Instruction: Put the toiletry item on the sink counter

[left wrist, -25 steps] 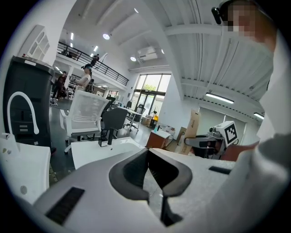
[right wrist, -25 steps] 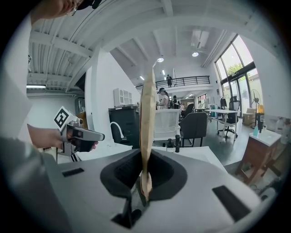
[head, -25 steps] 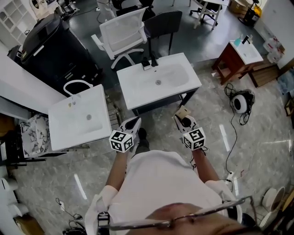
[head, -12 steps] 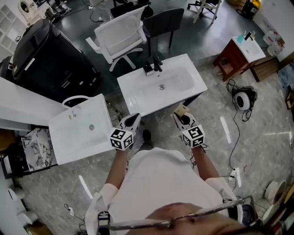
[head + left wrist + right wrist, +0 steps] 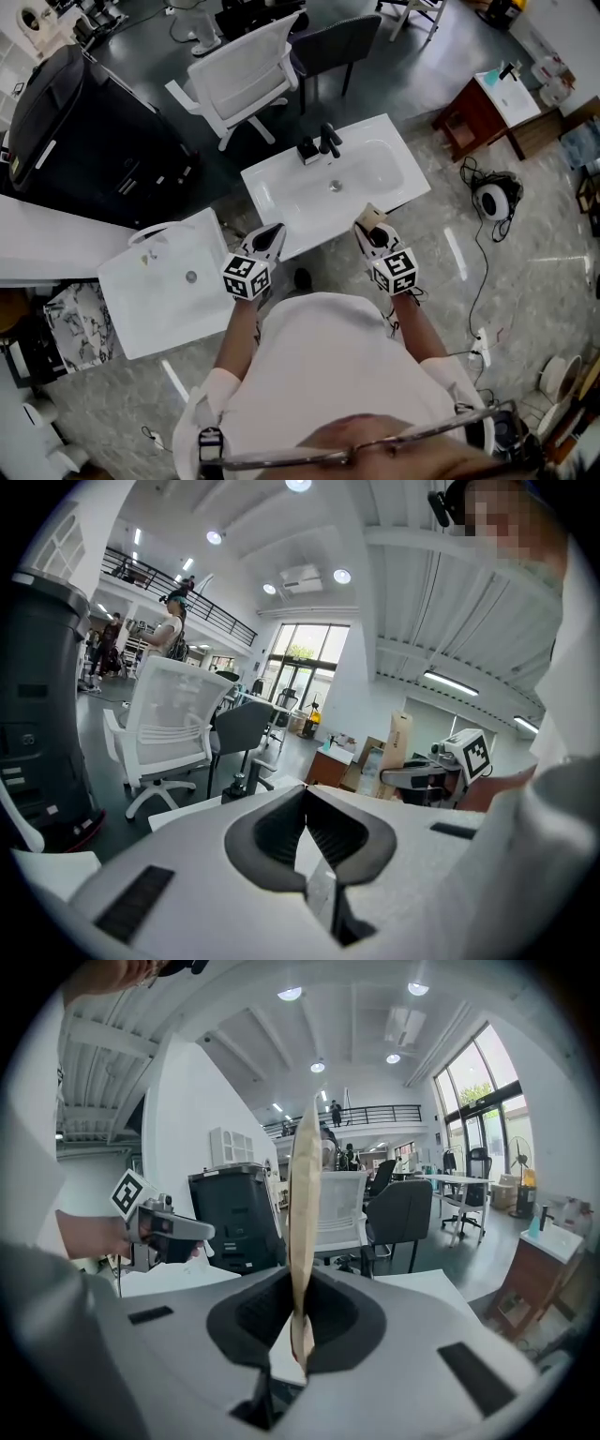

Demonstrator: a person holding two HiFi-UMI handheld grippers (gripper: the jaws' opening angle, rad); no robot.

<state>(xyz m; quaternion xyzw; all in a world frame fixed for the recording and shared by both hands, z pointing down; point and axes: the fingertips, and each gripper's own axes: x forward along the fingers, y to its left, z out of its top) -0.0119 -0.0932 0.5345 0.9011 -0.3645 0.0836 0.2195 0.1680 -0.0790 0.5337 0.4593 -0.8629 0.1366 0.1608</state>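
**Kid:** What are you holding?

**Helper:** Your right gripper point(image 5: 298, 1326) pinches a thin tan packet point(image 5: 302, 1176) by its bottom edge. The packet stands up tall, I think so it won't slip. It may be a soap pouch, but that's hard to tell. Your left gripper point(image 5: 305, 827) has its jaws pressed together with nothing inside.

**Kid:** Where can it go?

**Helper:** The white sink counter point(image 5: 265, 197) is mid-frame, just past your grippers. Its front rim is bare. The tap point(image 5: 328, 139) stands at the back edge.
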